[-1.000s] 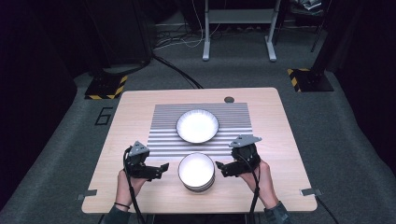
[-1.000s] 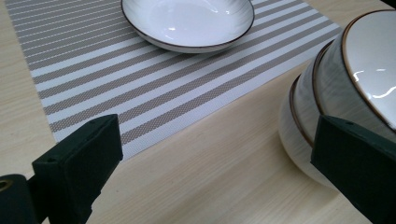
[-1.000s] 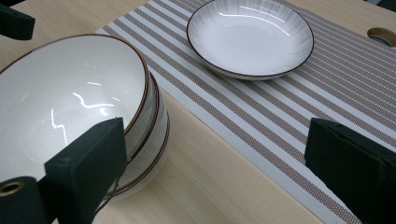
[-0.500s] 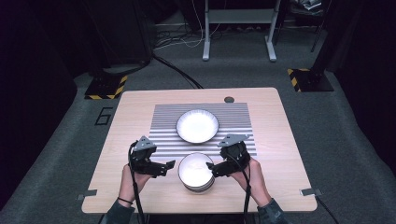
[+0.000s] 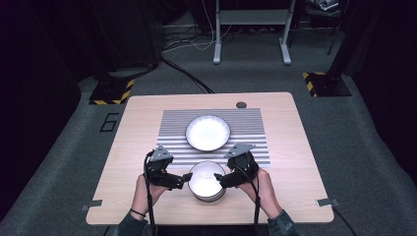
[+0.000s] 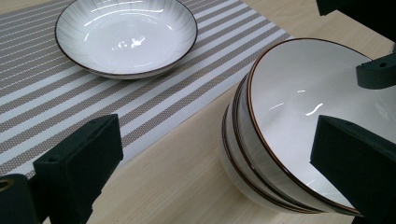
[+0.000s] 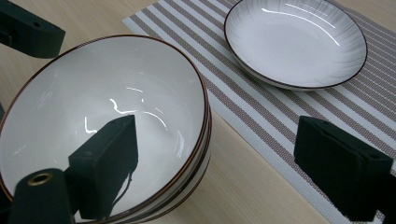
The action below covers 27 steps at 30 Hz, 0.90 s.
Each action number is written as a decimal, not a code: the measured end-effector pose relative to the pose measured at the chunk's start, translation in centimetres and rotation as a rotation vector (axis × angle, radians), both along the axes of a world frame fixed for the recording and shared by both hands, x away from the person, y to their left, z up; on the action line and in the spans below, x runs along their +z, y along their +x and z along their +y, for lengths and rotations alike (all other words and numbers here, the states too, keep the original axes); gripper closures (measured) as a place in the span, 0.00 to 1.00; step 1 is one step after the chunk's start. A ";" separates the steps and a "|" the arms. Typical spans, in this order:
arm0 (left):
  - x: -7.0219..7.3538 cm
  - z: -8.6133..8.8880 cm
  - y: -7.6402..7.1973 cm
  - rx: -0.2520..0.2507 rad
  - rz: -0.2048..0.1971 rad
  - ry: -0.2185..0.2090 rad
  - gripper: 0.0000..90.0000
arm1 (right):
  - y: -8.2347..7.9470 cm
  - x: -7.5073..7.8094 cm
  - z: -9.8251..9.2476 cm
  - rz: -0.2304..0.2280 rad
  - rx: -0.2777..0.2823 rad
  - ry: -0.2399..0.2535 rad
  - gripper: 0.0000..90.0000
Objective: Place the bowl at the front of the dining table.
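A stack of white bowls with brown rims (image 5: 207, 182) stands near the table's front edge. My left gripper (image 5: 185, 177) is at the stack's left side, open, and the top bowl's rim (image 6: 261, 121) passes between its jaws. My right gripper (image 5: 222, 180) is at the stack's right side and open. Its jaws have just been closing. One jaw hangs inside the top bowl (image 7: 107, 107) and the other outside, with the rim between them, and neither pad presses on it. A shallow white plate (image 5: 207, 132) lies on the striped mat (image 5: 172, 123).
The striped mat (image 6: 56, 112) covers the table's middle, and its near edge runs just behind the bowls. A small dark round spot (image 5: 241, 104) sits near the far edge. Bare wood (image 5: 128, 162) lies to either side.
Both grippers have moved inward to the stack of bowls, the left one rightward and the right one leftward. Their jaws now straddle the top bowl's rim. The bowls and plate have not moved.
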State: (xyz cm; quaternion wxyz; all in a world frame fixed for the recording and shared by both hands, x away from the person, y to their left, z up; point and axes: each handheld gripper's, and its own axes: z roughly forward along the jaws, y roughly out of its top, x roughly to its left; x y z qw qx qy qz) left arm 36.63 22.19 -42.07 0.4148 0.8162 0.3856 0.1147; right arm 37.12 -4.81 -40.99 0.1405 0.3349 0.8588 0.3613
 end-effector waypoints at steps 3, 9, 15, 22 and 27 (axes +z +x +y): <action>-0.2 -0.4 0.1 -0.009 0.008 0.009 0.02 | 0.2 -0.3 0.1 0.000 0.004 0.002 0.14; -0.6 -1.0 0.3 -0.023 0.023 0.003 0.02 | 0.3 -0.7 0.5 0.015 0.004 -0.010 0.15; -1.0 -1.6 0.5 -0.047 0.035 0.004 0.00 | 0.5 -1.2 0.8 0.031 0.013 -0.020 0.16; -1.2 -2.3 1.0 -0.063 0.051 0.023 0.00 | 0.7 -1.5 1.3 0.052 0.024 -0.029 0.16; -1.5 -2.9 1.1 -0.094 0.081 0.045 0.00 | 1.1 -1.7 1.7 0.071 0.036 -0.041 0.15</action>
